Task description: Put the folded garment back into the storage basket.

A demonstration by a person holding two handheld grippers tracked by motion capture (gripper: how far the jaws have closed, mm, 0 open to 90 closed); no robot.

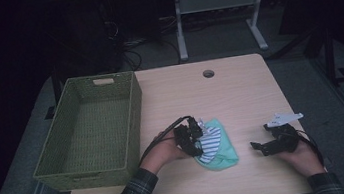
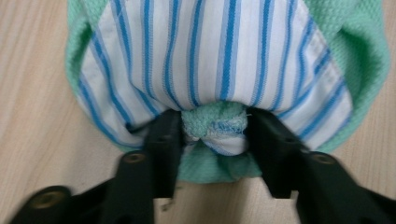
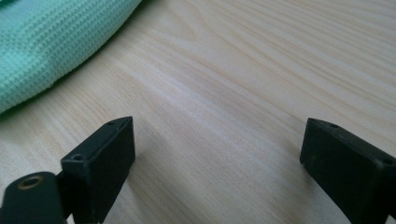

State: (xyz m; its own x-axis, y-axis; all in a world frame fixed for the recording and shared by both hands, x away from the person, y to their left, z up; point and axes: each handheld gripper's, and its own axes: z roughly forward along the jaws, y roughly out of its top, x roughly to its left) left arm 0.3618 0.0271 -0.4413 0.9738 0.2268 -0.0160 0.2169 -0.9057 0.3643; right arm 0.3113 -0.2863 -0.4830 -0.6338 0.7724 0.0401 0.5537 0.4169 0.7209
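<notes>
A mint-green knitted garment with a blue-and-white striped lining lies on the wooden table, near its front edge. My left gripper comes at it from the left. In the left gripper view, a bunched fold of the garment is pinched between the two black jaws of that gripper, at the striped edge. My right gripper rests low over bare wood to the right of the garment. Its jaws stand wide apart with nothing between them, and the green knit lies off to their upper left.
A green woven basket stands on the table's left side, empty inside. A round cable hole sits near the far edge. Beyond the table are a dark floor, cables and a white desk frame.
</notes>
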